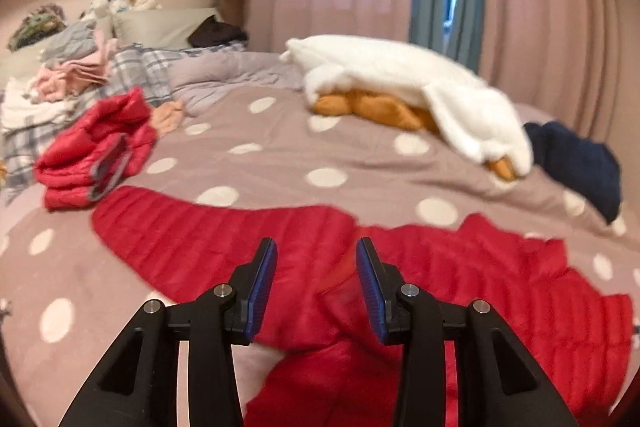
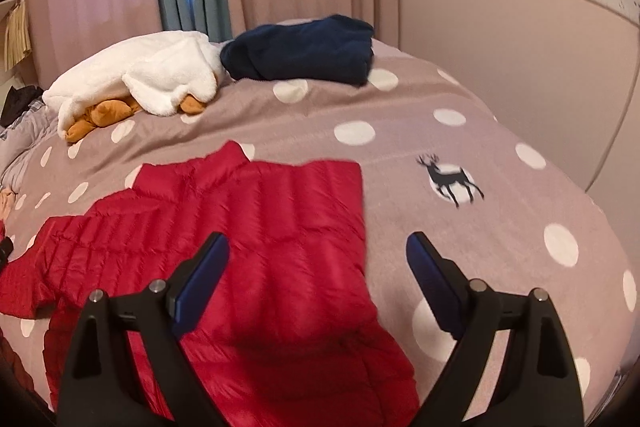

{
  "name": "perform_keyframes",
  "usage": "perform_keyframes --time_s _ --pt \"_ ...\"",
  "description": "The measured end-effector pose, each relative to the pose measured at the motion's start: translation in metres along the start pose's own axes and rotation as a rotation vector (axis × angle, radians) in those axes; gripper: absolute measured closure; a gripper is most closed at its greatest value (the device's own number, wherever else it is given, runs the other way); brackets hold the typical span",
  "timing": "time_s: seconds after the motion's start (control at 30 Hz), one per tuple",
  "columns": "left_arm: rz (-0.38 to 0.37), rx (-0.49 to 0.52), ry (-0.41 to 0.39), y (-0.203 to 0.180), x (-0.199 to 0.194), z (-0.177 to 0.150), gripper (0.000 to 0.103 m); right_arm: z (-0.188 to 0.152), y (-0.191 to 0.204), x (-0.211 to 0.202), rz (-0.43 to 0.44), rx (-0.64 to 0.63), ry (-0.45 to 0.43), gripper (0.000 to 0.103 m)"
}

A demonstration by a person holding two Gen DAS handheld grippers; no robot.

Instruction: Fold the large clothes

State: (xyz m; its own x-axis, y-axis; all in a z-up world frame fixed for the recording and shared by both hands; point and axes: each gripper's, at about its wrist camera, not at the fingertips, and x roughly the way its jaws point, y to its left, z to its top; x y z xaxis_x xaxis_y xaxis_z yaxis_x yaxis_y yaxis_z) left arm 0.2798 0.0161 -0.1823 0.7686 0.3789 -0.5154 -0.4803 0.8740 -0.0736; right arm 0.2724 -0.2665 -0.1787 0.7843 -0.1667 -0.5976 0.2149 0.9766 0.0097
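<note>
A red quilted down jacket lies spread on the polka-dot bed cover, one sleeve stretched to the left. In the right wrist view the jacket has a part folded over its body. My left gripper is open and empty, hovering just above the jacket's middle. My right gripper is wide open and empty above the jacket's right edge.
A second red jacket lies crumpled at the left. A white fleece over an orange garment and a navy garment lie at the far side. Folded clothes and pillows sit at the headboard. Curtains and wall stand behind.
</note>
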Motion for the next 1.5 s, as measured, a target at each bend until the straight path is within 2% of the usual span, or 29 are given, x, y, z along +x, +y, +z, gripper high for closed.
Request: perform_keyframes --time_s 0.03,0.07,0.1,0.13,0.2,0.27,0.3,0.33,0.4,0.5,0.57,0.7,0.77,0.8,0.83,0.87,0.9,0.93,1.03,1.1,1.17,1.27,1.33,1.4,1.43,1.5 --pt "-0.020 0.017 0.001 -0.007 0.004 -0.002 0.063 0.003 0.003 0.002 0.005 -0.002 -0.007 0.029" --pt "-0.040 0.036 0.007 -0.013 0.009 -0.004 0.064 0.007 0.006 0.006 0.015 -0.005 -0.012 0.035" --pt "-0.066 0.061 0.023 -0.023 0.017 -0.008 0.069 0.009 0.009 0.012 0.016 -0.009 -0.011 0.046" --pt "-0.082 0.086 0.056 -0.032 0.028 -0.015 0.077 0.011 0.013 0.022 0.008 -0.016 -0.004 0.062" --pt "-0.058 0.156 0.130 -0.048 0.052 -0.033 0.079 0.010 0.020 0.045 -0.027 -0.054 0.037 0.084" --pt "-0.011 0.221 0.199 -0.057 0.078 -0.057 0.079 0.003 0.023 0.074 -0.074 -0.097 0.103 0.087" --pt "-0.008 0.229 0.260 -0.059 0.093 -0.064 0.079 -0.005 0.022 0.090 -0.101 -0.110 0.139 0.089" --pt "-0.008 0.228 0.268 -0.059 0.096 -0.063 0.079 -0.015 0.020 0.106 -0.111 -0.117 0.183 0.090" --pt "0.011 0.253 0.251 -0.065 0.096 -0.060 0.079 -0.030 0.017 0.122 -0.099 -0.108 0.213 0.090" --pt "0.038 0.282 0.247 -0.071 0.095 -0.061 0.079 -0.030 0.029 0.122 -0.164 -0.165 0.198 0.088" --pt "0.027 0.270 0.245 -0.068 0.089 -0.058 0.078 -0.030 0.034 0.118 -0.183 -0.191 0.196 0.088" --pt "-0.006 0.209 0.211 -0.037 0.063 -0.039 0.078 -0.020 0.021 0.086 -0.098 -0.089 0.197 0.085" --pt "-0.005 0.185 0.177 -0.021 0.048 -0.029 0.078 -0.015 0.020 0.068 -0.080 -0.079 0.163 0.078" --pt "0.003 0.174 0.154 -0.010 0.039 -0.021 0.074 -0.013 0.020 0.053 -0.075 -0.093 0.135 0.069" --pt "0.041 0.163 0.124 0.001 0.029 -0.013 0.059 -0.011 0.021 0.045 -0.068 -0.098 0.122 0.058" --pt "0.080 0.148 0.093 0.014 0.022 -0.005 0.050 -0.011 0.020 0.030 -0.051 -0.093 0.100 0.054" --pt "0.118 0.127 0.053 0.029 0.015 0.002 0.035 -0.011 0.018 0.022 -0.038 -0.085 0.087 0.048" --pt "0.153 0.106 0.013 0.046 0.008 0.009 0.024 -0.012 0.017 0.010 -0.022 -0.077 0.072 0.048" --pt "0.250 0.077 -0.028 0.093 0.005 0.019 0.019 -0.018 0.018 -0.014 -0.008 -0.082 0.046 0.044" --pt "0.282 0.063 0.004 0.122 0.014 0.020 0.017 -0.023 0.020 -0.023 -0.003 -0.090 0.038 0.040" --pt "0.305 0.011 0.071 0.160 0.031 0.017 0.017 -0.030 0.022 -0.031 0.004 -0.093 0.040 0.039" --pt "0.265 -0.148 0.152 0.210 0.054 0.011 0.017 -0.039 0.024 -0.038 0.007 -0.102 0.051 0.038" --pt "0.171 -0.284 0.213 0.242 0.076 0.006 0.017 -0.045 0.027 -0.042 0.002 -0.119 0.054 0.037" --pt "0.020 -0.440 0.285 0.269 0.105 -0.003 0.019 -0.048 0.028 -0.043 -0.011 -0.143 0.057 0.036" --pt "-0.027 -0.511 0.316 0.280 0.115 -0.009 0.021 -0.049 0.029 -0.042 -0.019 -0.152 0.063 0.036" --pt "-0.046 -0.649 0.368 0.293 0.135 -0.023 0.026 -0.050 0.028 -0.040 -0.025 -0.161 0.078 0.036"
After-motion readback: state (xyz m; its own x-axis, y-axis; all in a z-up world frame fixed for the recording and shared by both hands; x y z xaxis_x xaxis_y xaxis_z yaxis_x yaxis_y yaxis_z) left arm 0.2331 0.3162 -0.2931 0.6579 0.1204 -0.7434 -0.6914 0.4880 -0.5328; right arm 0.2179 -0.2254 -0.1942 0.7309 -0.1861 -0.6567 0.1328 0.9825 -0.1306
